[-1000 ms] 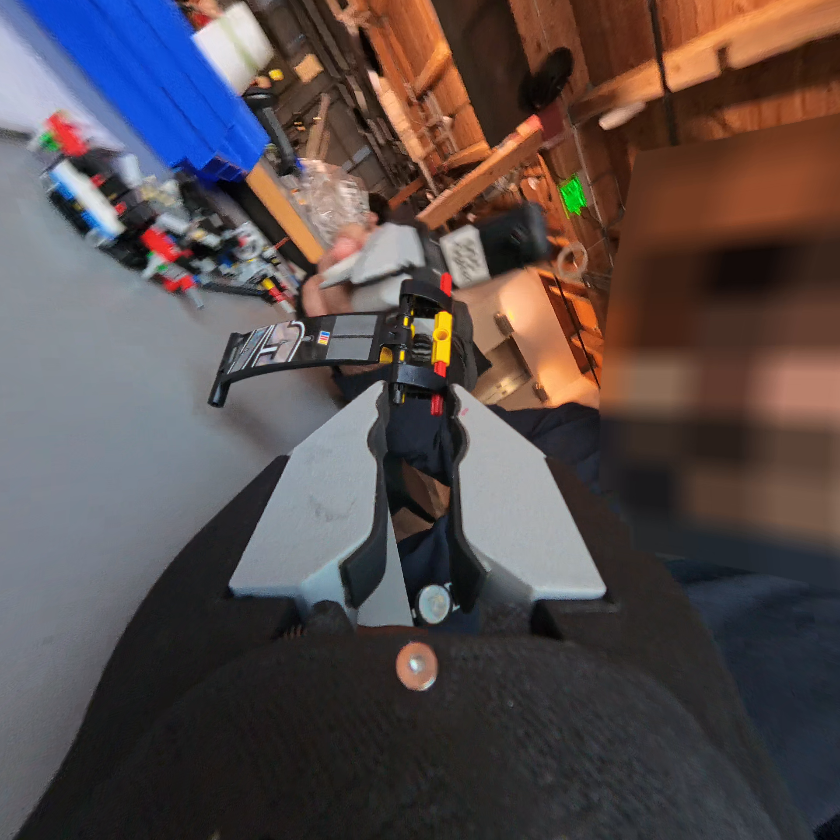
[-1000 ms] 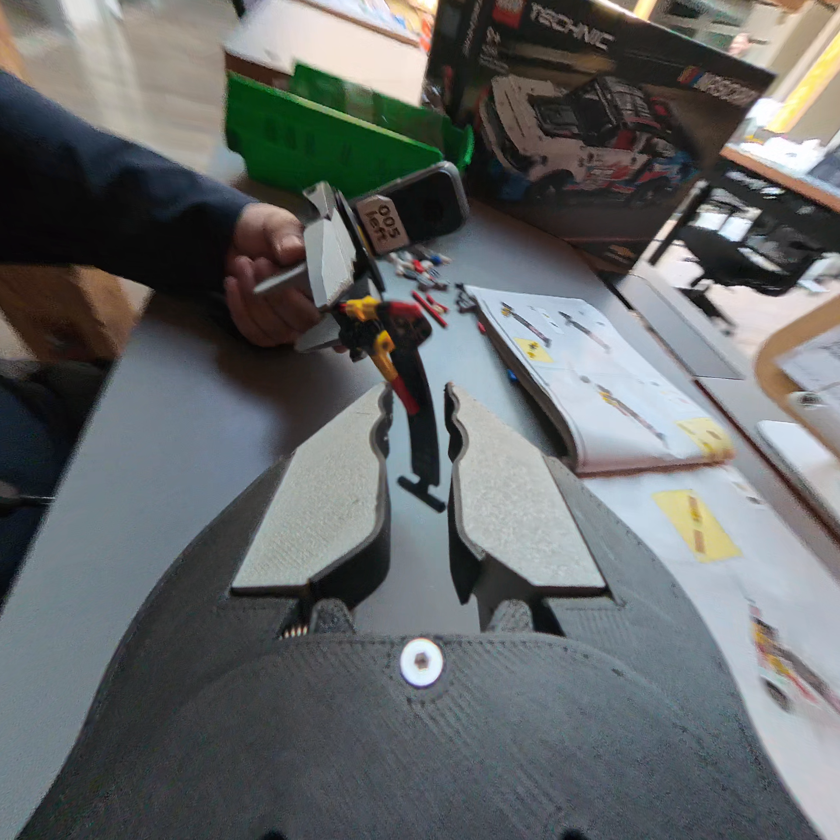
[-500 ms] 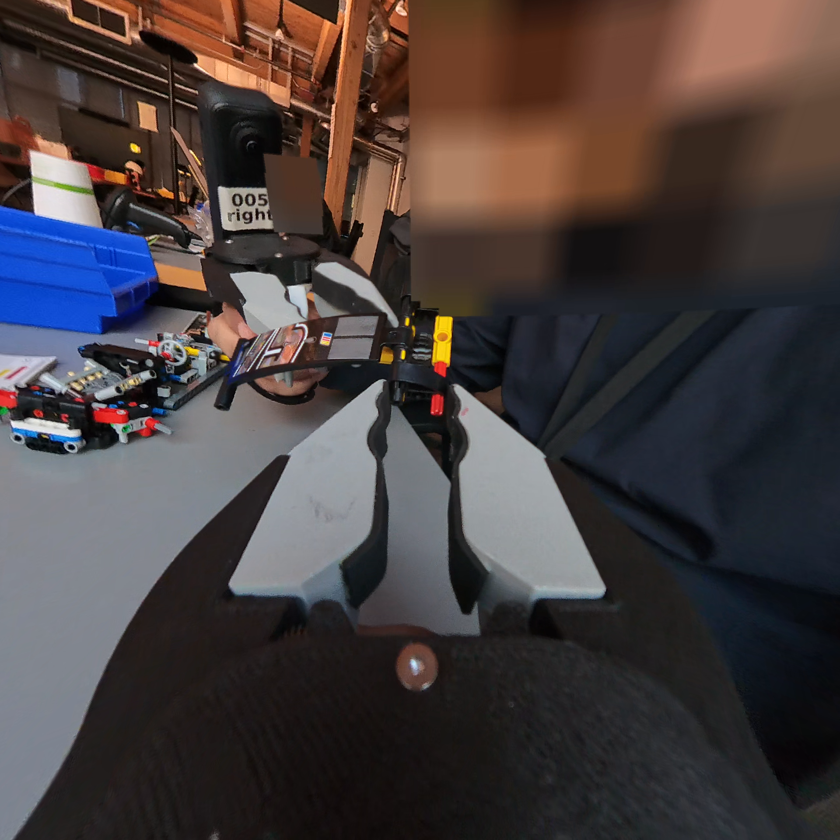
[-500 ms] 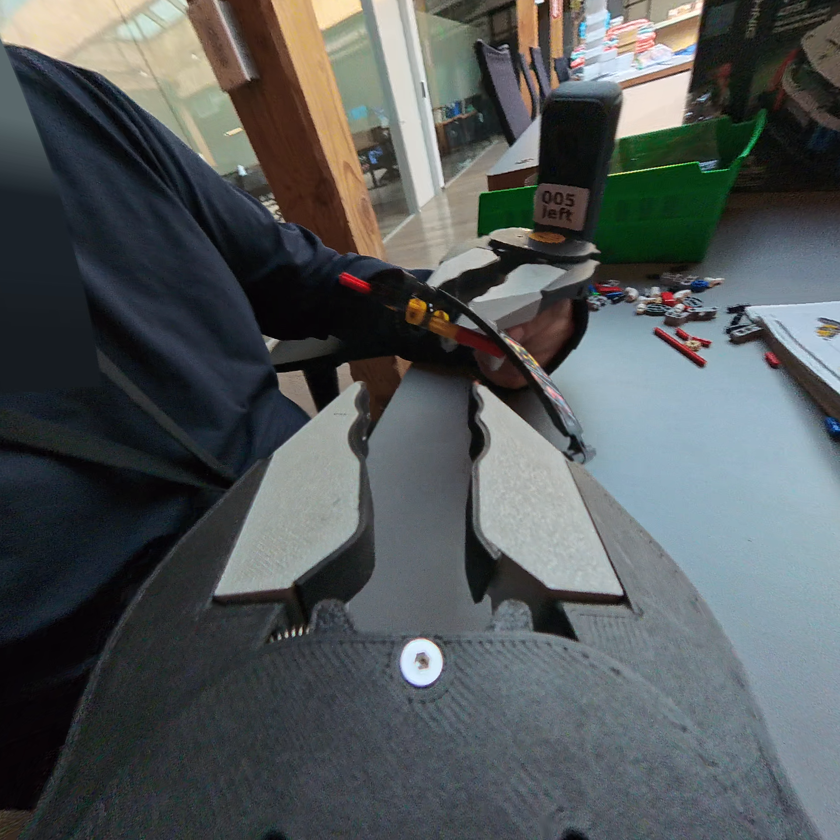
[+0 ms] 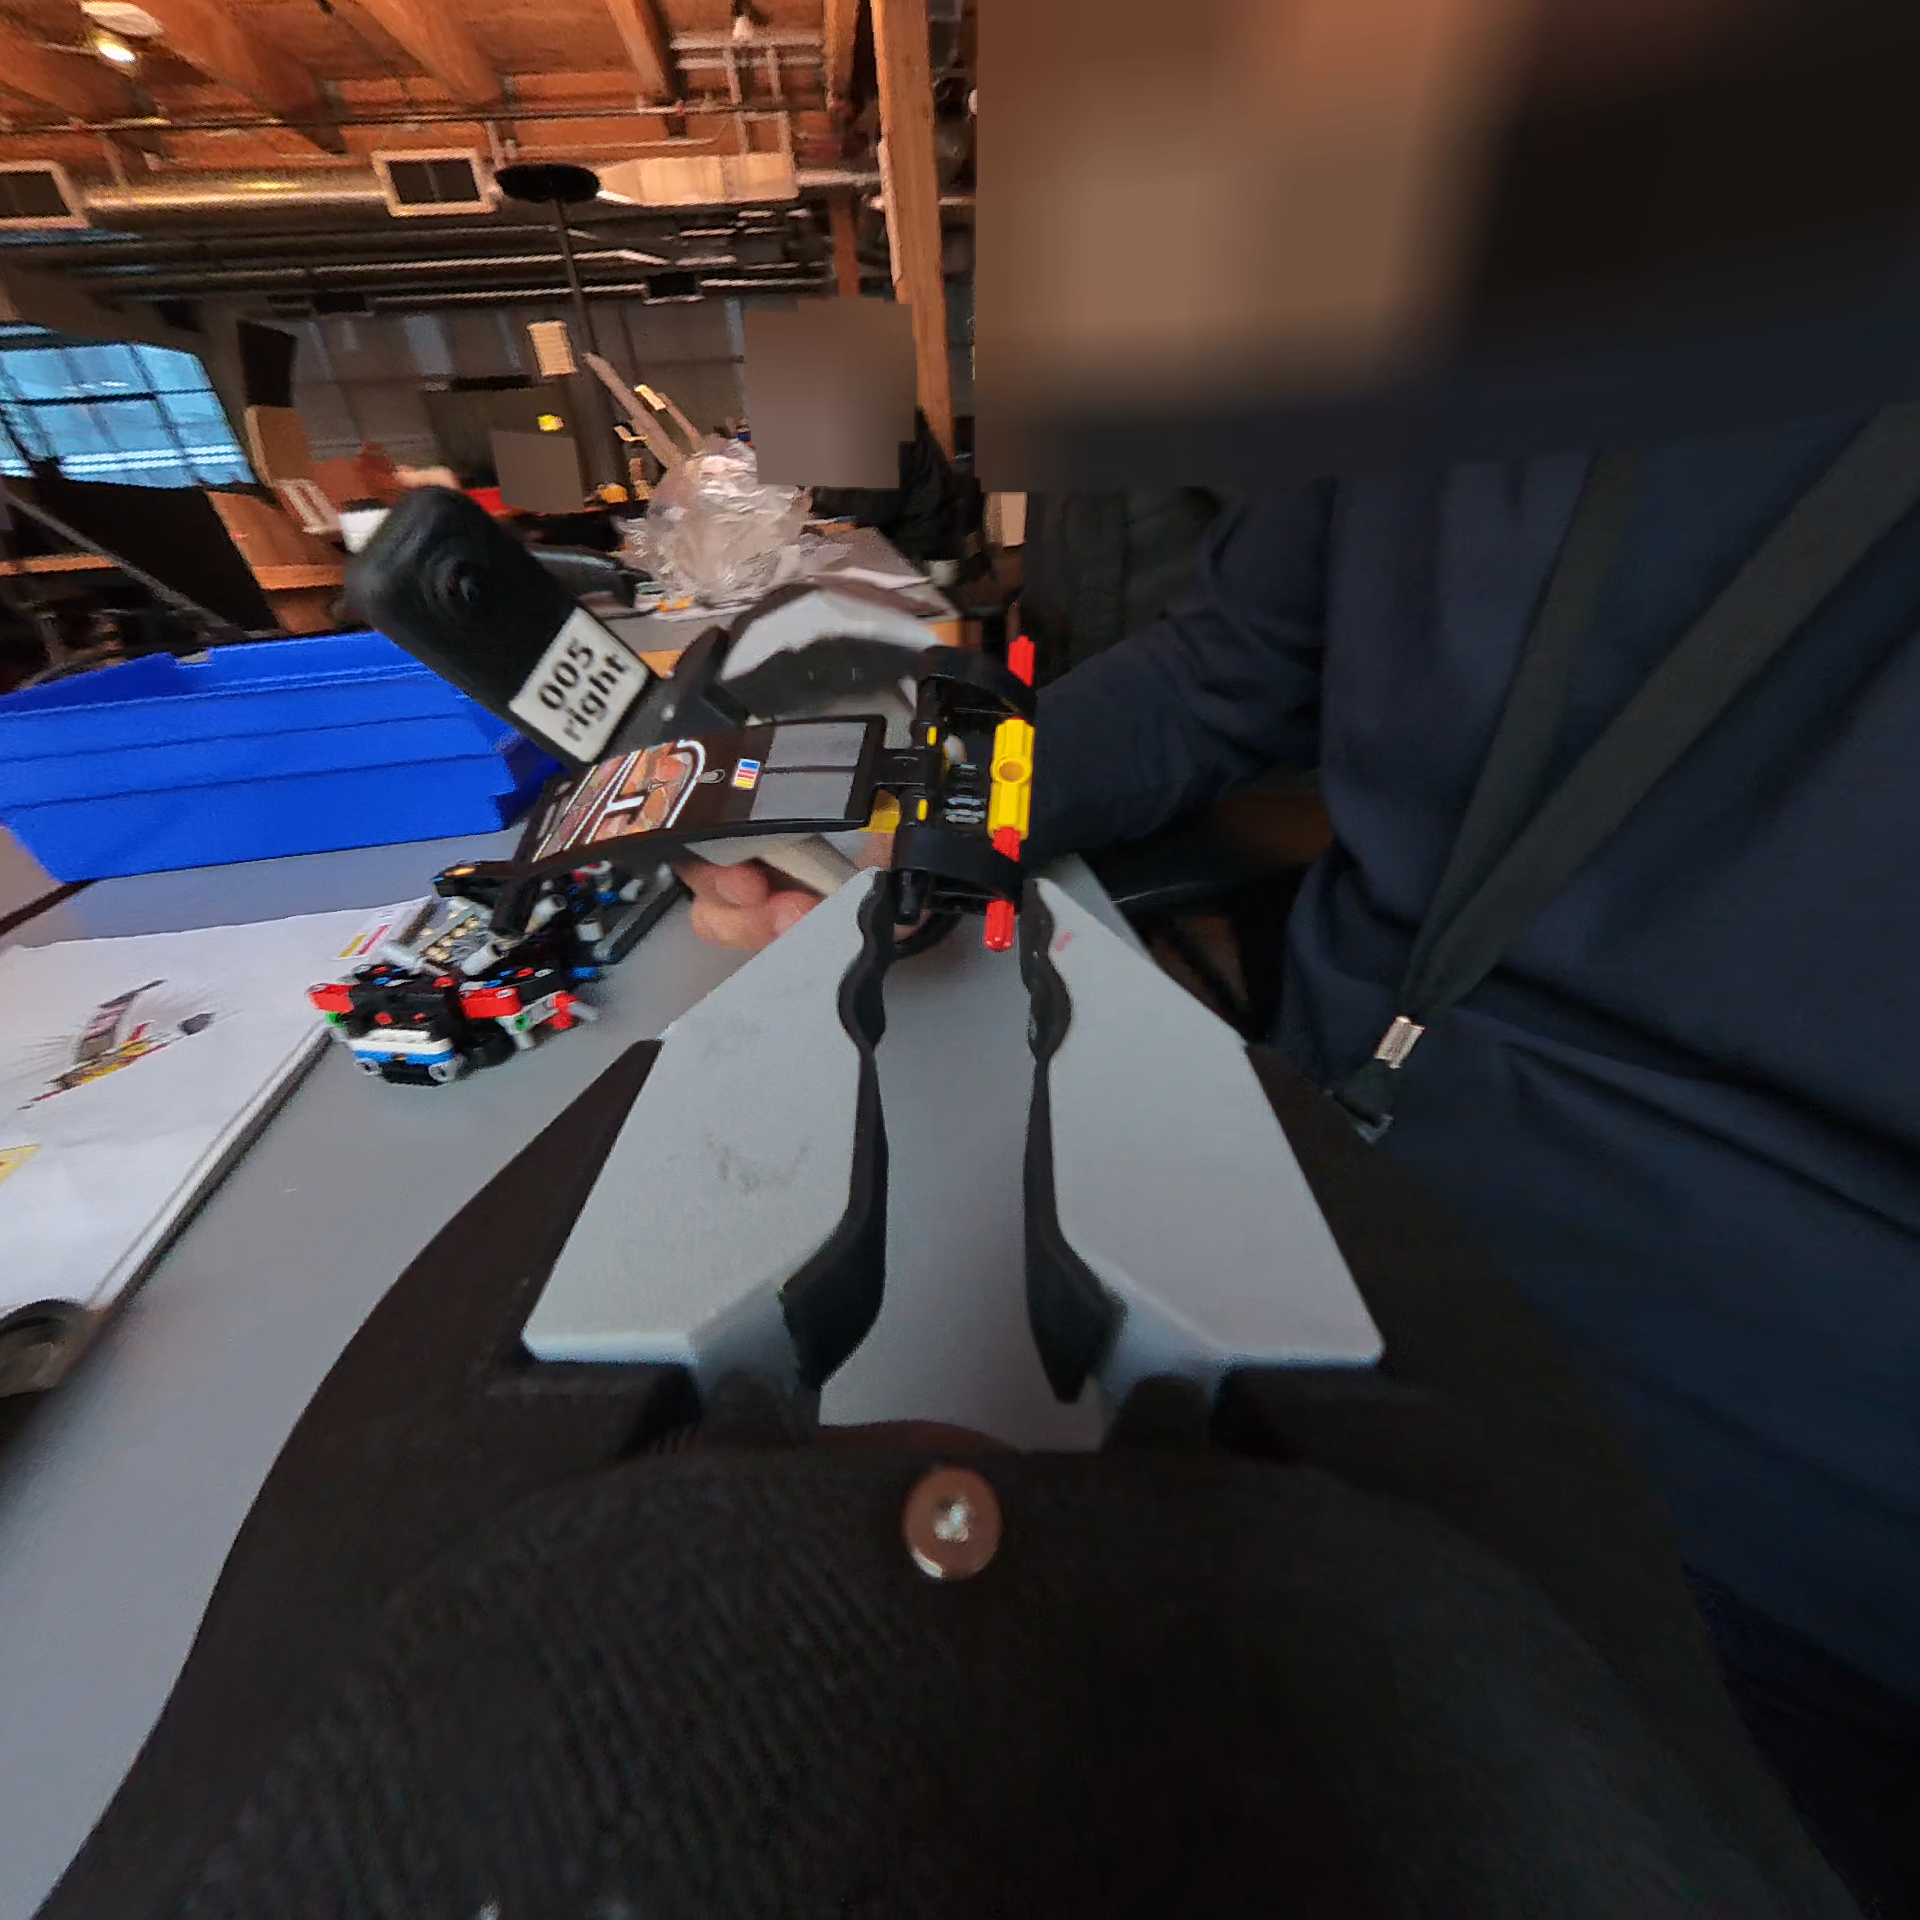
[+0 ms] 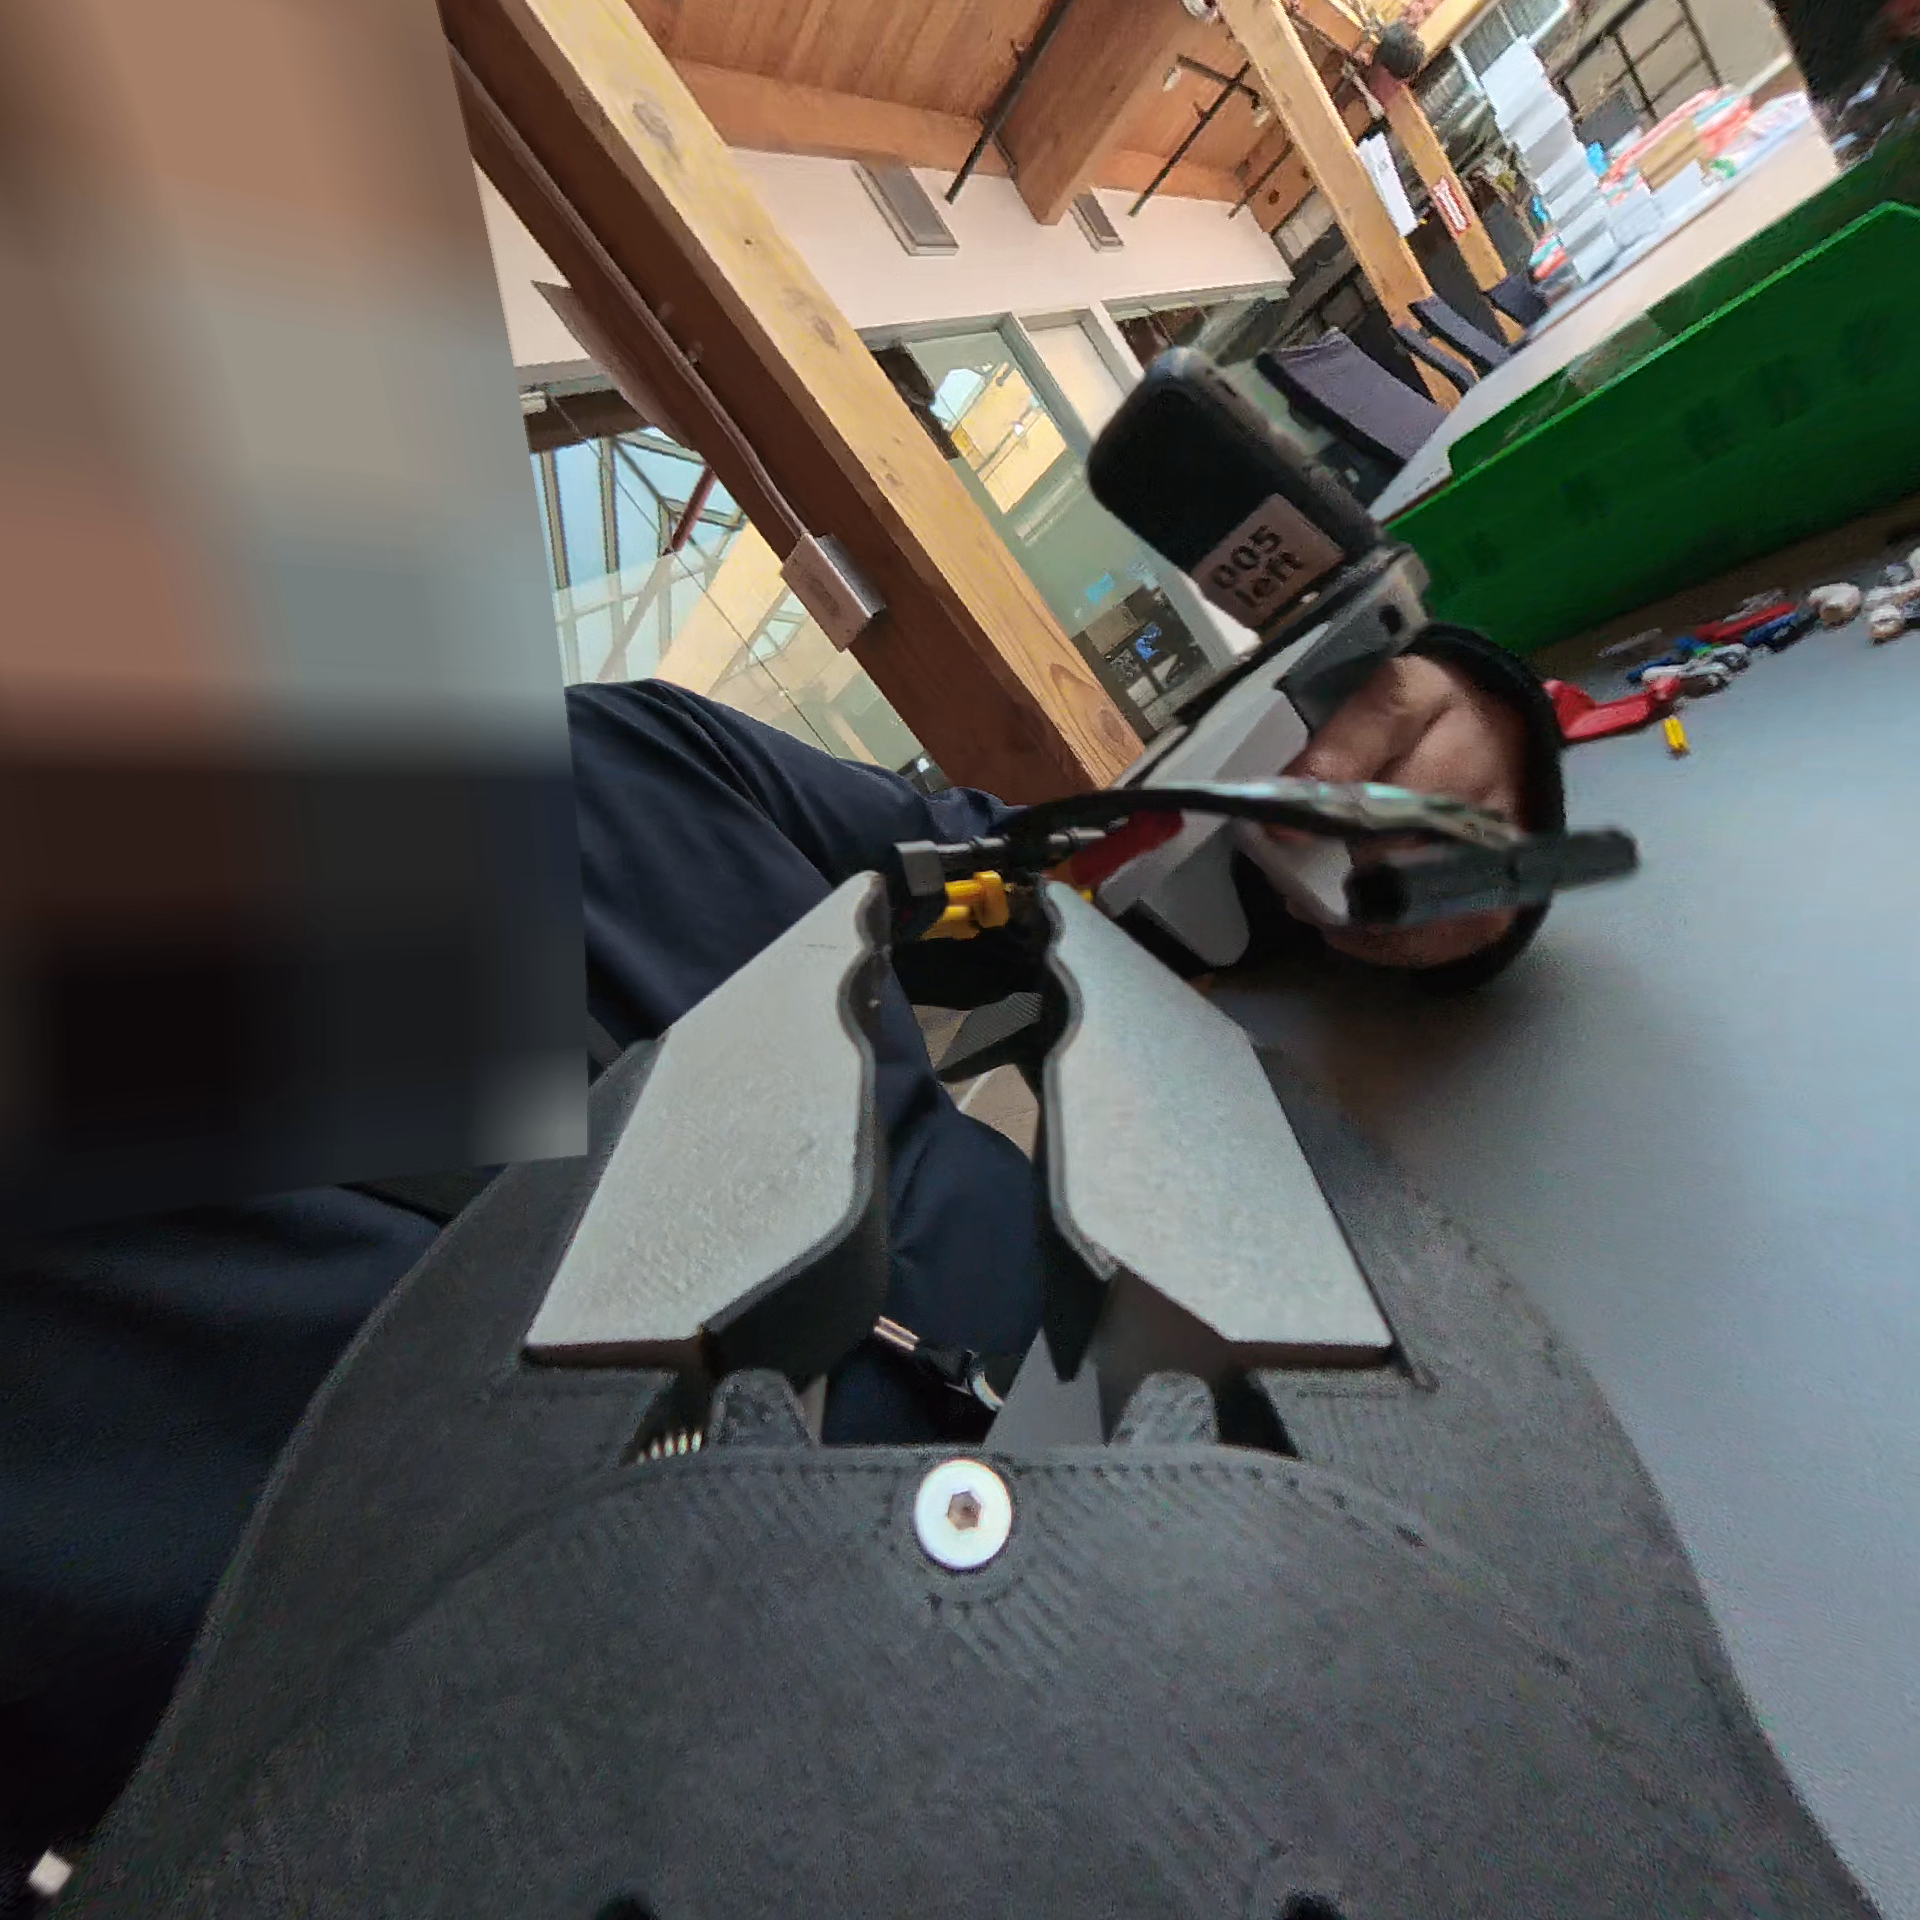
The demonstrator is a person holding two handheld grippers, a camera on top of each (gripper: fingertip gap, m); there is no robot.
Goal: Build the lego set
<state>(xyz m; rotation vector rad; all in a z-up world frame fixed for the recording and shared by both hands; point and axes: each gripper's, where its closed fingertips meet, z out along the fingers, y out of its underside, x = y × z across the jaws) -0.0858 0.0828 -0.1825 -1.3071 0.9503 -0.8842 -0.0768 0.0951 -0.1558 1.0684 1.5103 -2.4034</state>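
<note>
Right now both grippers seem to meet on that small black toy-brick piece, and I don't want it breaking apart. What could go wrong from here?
1. The left gripper and the right gripper both pinch the same hinge end of the black assembly; pulling unevenly could pop the yellow connector or a red pin loose.
2. The long stickered panel sticks out unsupported and could swing into the brick chassis on the table.

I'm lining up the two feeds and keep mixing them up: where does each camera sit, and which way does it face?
Left wrist view: on the left tool, looking along its fingers at the brick assembly clamped there, the right tool beyond, the blue bin; torso and sleeve show.
Right wrist view: on the right tool, facing the assembly's yellow end, the left tool, the green bin; sleeve, hand show.
Shared: the assembly, the grey table.
</note>
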